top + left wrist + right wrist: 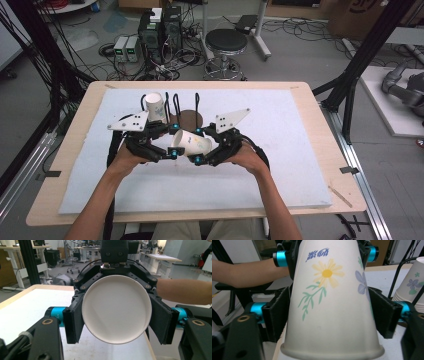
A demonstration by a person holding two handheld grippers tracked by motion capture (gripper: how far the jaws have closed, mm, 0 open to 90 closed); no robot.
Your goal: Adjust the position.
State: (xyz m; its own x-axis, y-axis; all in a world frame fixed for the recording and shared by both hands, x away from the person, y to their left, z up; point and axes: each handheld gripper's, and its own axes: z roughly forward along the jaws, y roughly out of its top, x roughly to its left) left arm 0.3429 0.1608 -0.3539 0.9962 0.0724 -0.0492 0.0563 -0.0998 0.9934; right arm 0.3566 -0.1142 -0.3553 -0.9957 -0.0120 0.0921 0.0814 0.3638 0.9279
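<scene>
A paper cup (191,143) printed with flowers lies on its side above the white mat (290,150), held between both grippers. My left gripper (174,140) is shut on the narrow base end. In the left gripper view its pads (73,320) press either side of the cup's round white bottom (116,307). My right gripper (198,145) is shut on the wider mouth end. The right gripper view has the cup (329,302) with its rolled lip nearest, and the pads (278,312) tight against its sides. The two grippers face each other, fingertips nearly meeting.
Just behind the grippers stands a black wire rack (189,119) on a round brown base. A stack of matching cups (155,106) leans on its left side, also seen as the stack (412,287) at the right. The person's forearms (110,190) come in from the front edge.
</scene>
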